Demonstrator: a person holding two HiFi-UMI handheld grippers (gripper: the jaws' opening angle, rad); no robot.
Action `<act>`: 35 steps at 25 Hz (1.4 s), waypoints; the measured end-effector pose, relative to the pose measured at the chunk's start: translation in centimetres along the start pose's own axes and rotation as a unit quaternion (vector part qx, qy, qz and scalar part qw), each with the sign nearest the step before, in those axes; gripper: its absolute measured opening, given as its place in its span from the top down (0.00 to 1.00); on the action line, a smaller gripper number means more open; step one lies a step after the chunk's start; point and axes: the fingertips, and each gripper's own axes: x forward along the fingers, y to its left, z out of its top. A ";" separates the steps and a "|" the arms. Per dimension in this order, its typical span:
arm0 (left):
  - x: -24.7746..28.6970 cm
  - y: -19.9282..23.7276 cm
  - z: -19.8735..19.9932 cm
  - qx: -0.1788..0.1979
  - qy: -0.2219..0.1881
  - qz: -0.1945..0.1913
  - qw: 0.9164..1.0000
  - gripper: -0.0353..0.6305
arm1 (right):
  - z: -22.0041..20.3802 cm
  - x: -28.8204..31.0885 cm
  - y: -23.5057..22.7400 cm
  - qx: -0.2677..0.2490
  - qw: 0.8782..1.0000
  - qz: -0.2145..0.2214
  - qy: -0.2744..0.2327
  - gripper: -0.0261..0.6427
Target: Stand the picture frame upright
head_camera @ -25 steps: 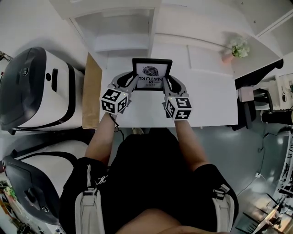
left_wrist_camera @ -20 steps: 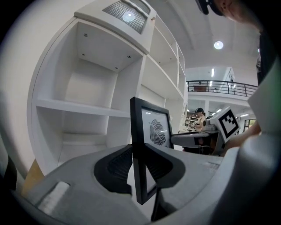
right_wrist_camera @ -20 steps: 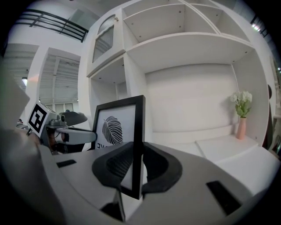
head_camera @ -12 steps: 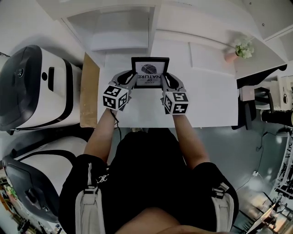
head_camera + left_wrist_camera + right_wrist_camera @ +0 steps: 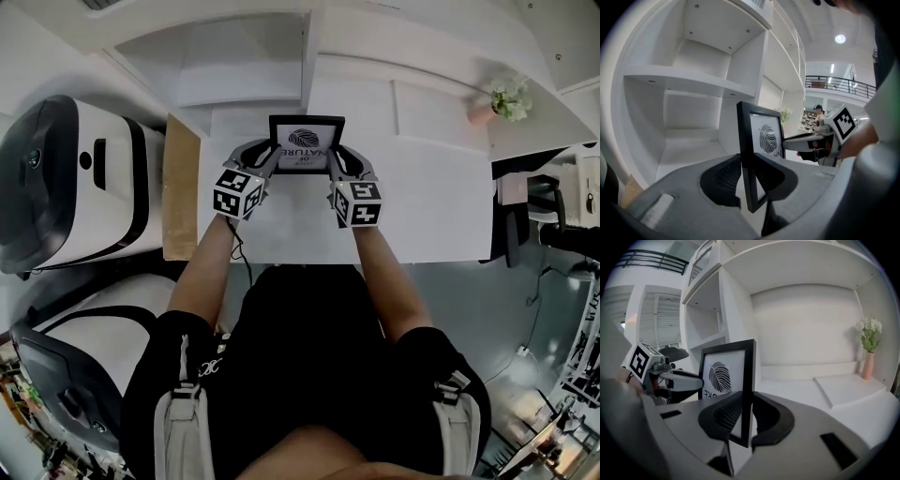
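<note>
A black picture frame with a leaf print and upside-down lettering is held over the white desk, in front of the shelf unit. My left gripper is shut on the frame's left edge, and the pads pinch the black moulding. On the frame's right edge my right gripper is shut the same way. In both gripper views the frame stands nearly vertical, print facing me. Its bottom edge is hidden behind the jaws, so I cannot tell whether it touches the desk.
White open shelves rise right behind the frame. A pink vase with white flowers stands at the desk's back right. A cardboard piece lies along the desk's left edge, beside two white-and-black machines.
Both grippers with the frame have moved down and away from me toward the shelves. The frame looks smaller and more upright than before.
</note>
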 end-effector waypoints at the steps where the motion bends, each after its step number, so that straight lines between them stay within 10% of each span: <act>1: 0.3 0.2 -0.2 0.000 0.001 0.000 1.000 0.80 | -0.1 0.3 -0.1 -0.001 1.000 0.000 0.003 0.86; 35: 3.3 3.1 -1.0 0.030 0.012 -0.003 0.999 0.81 | -0.6 4.4 -1.2 -0.026 0.999 0.009 0.032 0.86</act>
